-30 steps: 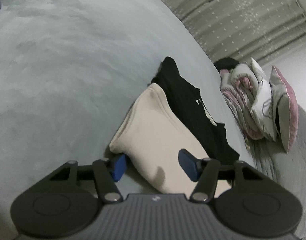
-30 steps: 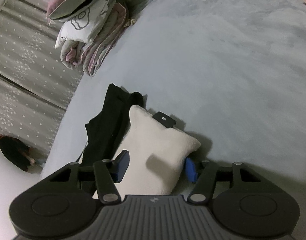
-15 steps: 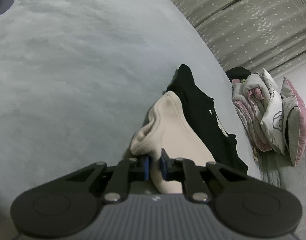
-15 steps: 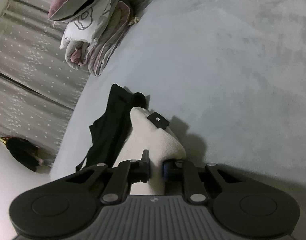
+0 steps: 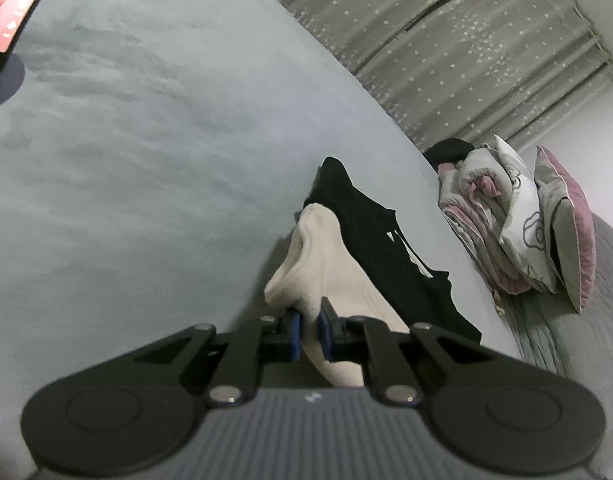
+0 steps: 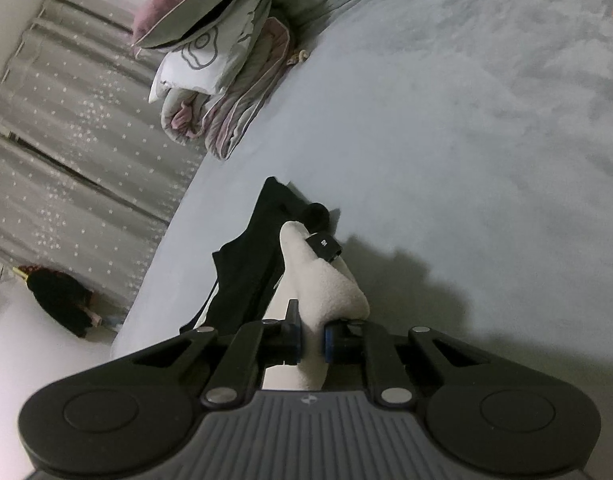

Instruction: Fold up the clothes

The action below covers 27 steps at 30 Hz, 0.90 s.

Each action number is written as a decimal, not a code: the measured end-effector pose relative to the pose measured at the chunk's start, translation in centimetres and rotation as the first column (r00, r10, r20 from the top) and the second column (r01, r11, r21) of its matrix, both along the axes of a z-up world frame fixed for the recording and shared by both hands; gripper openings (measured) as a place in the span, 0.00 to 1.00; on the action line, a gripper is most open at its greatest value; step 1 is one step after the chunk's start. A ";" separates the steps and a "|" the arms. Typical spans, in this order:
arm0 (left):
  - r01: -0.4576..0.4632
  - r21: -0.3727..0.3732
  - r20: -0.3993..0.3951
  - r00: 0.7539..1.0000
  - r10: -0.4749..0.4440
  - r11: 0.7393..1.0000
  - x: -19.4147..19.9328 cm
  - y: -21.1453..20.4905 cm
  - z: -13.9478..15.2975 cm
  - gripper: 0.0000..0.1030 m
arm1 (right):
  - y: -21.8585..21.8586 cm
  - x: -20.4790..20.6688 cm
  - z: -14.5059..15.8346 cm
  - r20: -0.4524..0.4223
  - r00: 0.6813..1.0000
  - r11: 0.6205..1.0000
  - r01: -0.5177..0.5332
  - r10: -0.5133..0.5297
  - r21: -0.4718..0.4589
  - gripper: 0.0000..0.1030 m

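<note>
A cream fleece garment (image 5: 326, 264) lies folded on the grey bed, partly over a black garment (image 5: 370, 236). My left gripper (image 5: 309, 334) is shut on one corner of the cream garment, and the pinched cloth bunches up just past the blue pads. In the right wrist view the cream garment (image 6: 322, 280) carries a small black label (image 6: 324, 244), and my right gripper (image 6: 311, 338) is shut on its other near corner. The black garment (image 6: 250, 268) stretches away to the left of it. Both pinched corners are lifted off the bed.
The grey bedspread (image 5: 138, 152) spreads wide around the clothes. A rolled quilt and pillows (image 5: 522, 216) are stacked at the head of the bed. Starred grey curtains (image 6: 66, 152) hang beyond the bed edge, with a dark bundle (image 6: 62, 304) on the floor. A red item (image 5: 14, 12) sits at the far edge.
Both grippers went from open around the cream garment's near corners to shut on them. The corners have bunched up and risen slightly off the bed.
</note>
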<state>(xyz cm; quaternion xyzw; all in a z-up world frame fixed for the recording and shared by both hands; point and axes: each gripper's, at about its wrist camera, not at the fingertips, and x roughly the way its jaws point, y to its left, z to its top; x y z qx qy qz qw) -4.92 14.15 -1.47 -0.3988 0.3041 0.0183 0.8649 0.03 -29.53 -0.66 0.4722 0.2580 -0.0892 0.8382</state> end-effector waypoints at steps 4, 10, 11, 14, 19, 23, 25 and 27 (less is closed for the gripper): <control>0.022 -0.026 -0.018 1.000 -0.023 0.999 -1.4 0.9 0.4 0.09 | 0.2 -1.6 0.5 -0.021 0.999 0.999 -0.039 0.038 -0.010 0.12; 0.050 -0.055 -0.033 0.998 -0.052 0.997 -3.7 2.0 1.2 0.09 | 0.4 -4.0 1.2 -0.053 0.995 0.997 -0.082 0.081 -0.004 0.12; 0.057 -0.054 -0.033 0.998 -0.059 0.997 -4.1 2.1 1.3 0.09 | 0.5 -4.3 1.3 -0.054 0.995 0.996 -0.085 0.085 -0.004 0.12; 0.074 -0.056 -0.042 0.996 -0.077 0.996 -5.1 2.5 1.4 0.09 | 0.5 -5.2 1.7 -0.059 0.994 0.996 -0.093 0.092 -0.008 0.12; 0.105 -0.037 -0.081 0.991 -0.107 0.994 -5.7 2.6 0.8 0.09 | 0.2 -6.2 1.3 -0.083 0.991 0.994 -0.108 0.107 -0.008 0.11; 0.117 -0.010 -0.130 0.985 -0.117 0.993 -5.6 2.7 -0.4 0.10 | -0.1 -6.0 -0.5 -0.141 0.984 0.993 -0.116 0.112 -0.016 0.11; 0.113 0.002 -0.159 0.981 -0.111 0.994 -5.4 2.7 -0.8 0.11 | -0.3 -5.7 -1.3 -0.166 0.980 0.993 -0.116 0.113 -0.010 0.11; 0.102 0.017 -0.173 0.980 -0.098 0.995 -5.4 2.8 -0.8 0.13 | -0.5 -5.4 -1.7 -0.176 0.978 0.993 -0.117 0.115 -0.002 0.12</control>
